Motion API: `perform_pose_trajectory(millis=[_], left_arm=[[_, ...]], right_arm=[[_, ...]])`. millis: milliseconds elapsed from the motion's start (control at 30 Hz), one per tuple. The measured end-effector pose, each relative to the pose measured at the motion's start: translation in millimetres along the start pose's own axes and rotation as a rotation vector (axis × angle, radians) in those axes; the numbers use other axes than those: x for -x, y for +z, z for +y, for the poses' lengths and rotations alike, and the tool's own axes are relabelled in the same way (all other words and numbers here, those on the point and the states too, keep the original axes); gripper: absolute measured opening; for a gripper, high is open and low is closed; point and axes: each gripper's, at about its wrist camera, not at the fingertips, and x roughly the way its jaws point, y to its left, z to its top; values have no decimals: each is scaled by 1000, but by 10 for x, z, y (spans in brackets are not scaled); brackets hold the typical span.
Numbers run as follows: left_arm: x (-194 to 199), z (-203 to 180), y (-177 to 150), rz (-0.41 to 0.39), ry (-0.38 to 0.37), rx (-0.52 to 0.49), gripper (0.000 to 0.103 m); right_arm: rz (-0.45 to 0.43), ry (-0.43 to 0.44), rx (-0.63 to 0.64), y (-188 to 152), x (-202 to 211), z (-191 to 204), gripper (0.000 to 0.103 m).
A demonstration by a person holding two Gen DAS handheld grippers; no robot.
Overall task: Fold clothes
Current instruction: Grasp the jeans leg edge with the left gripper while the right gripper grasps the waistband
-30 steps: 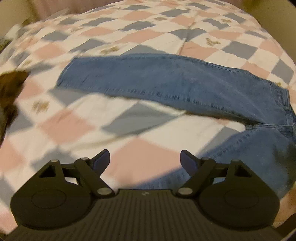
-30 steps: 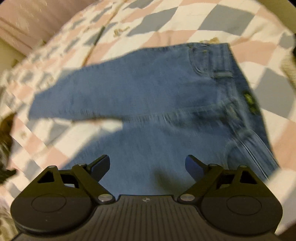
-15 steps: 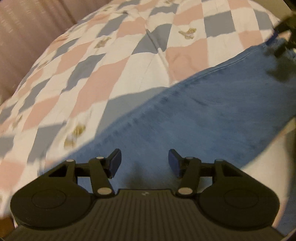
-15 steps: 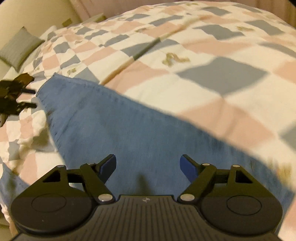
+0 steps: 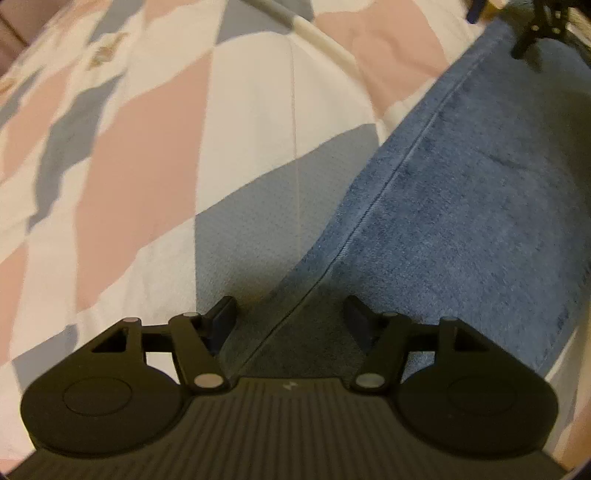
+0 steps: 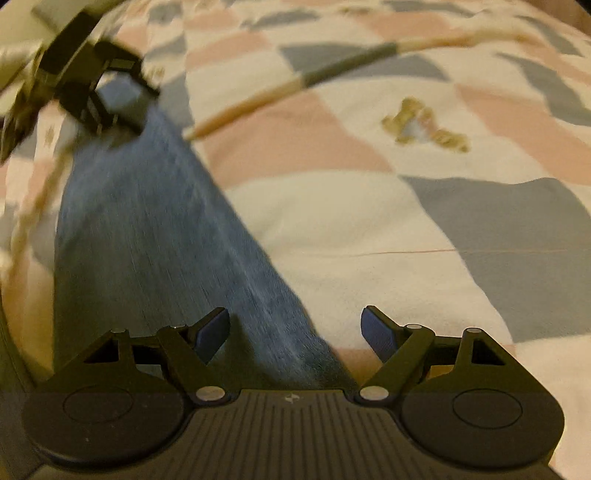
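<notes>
A pair of blue jeans (image 5: 461, 192) lies flat on a checked quilt (image 5: 147, 155). In the left wrist view one leg runs from the bottom centre to the top right, its side seam passing between my fingers. My left gripper (image 5: 290, 317) is open and low over that edge. The right gripper (image 5: 535, 26) shows small at the leg's far end. In the right wrist view the jeans (image 6: 155, 229) stretch away to the upper left, where the left gripper (image 6: 88, 88) appears blurred. My right gripper (image 6: 295, 332) is open, straddling the leg's edge.
The quilt (image 6: 406, 206) of pink, grey and white diamonds covers the whole bed. A raised piped seam (image 5: 332, 44) crosses it beyond the jeans, seen again as a seam (image 6: 295, 88) in the right wrist view. A gold embroidered motif (image 6: 424, 127) lies to the right.
Both grippers have dropped much closer to the bed and now sit over the far edge of one jeans leg, at opposite ends. Both stay open.
</notes>
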Motion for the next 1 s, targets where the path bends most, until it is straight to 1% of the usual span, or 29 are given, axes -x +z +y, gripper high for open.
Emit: perform_pose_trajectory(millis=[33,67,100,133,167,200,233,267,300,333,367,433,467,600,667,700,733,767,833,867,933,967,1000], left_arm=[[-41,-3,2,5,-16,-18,54],[-69,-30,6,8,-16,-39,51],[-84,-95,3,7,-3,-68,45],[-100,-160,0,6,9,-98,37],[-112,-229,-6,5,22,-128,30],[-105,-328,-34,6,46,-161,13],[-96,-431,-65,7,73,-196,3],[-76,-553,-121,8,121,-237,3],[-30,-623,-160,5,153,-240,3],[17,-693,-198,1,186,-243,3],[80,-769,-240,-4,219,-240,3],[433,-1005,-377,-53,295,-166,3],[610,-1124,-445,-77,333,-128,3],[1315,-1612,-721,-171,481,24,4],[1640,-2097,-915,-164,520,104,4],[1797,-2337,-1014,-160,538,143,4],[1910,-2568,-1132,-148,542,183,4],[2015,-2863,-1299,-128,526,243,4],[2069,-3389,-1558,-74,450,331,4],[2088,-3647,-1687,-46,411,371,4],[1994,-4084,-1932,39,324,399,8],[1918,-4281,-2030,74,278,402,9],[1846,-4469,-2121,107,236,405,12]], right_arm=[[12,13,4,7,-30,-25,83],[21,27,0,18,-56,-53,83],[27,37,-5,29,-81,-77,80],[31,38,-7,37,-99,-89,72],[36,35,-7,44,-108,-87,68],[40,33,-7,51,-111,-78,55],[43,31,-1,55,-103,-42,30],[50,21,15,55,-96,23,20],[57,10,32,55,-89,88,14],[61,-9,55,53,-76,164,11],[58,-45,87,43,-47,258,11],[32,-127,131,6,73,444,8],[4,-175,154,-23,178,566,8],[-158,-370,236,-293,775,1229,8],[-223,-443,265,-529,1062,1689,8],[-241,-482,292,-674,1178,1959,7],[-246,-510,311,-835,1266,2236,7],[-240,-526,320,-1006,1310,2501,6],[-219,-547,323,-1348,1375,3004,3],[-188,-531,285,-1519,1347,3192,2],[-125,-497,204,-1861,1282,3548,3],[-87,-480,152,-2023,1220,3664,5],[-47,-465,99,-2174,1146,3761,13]])
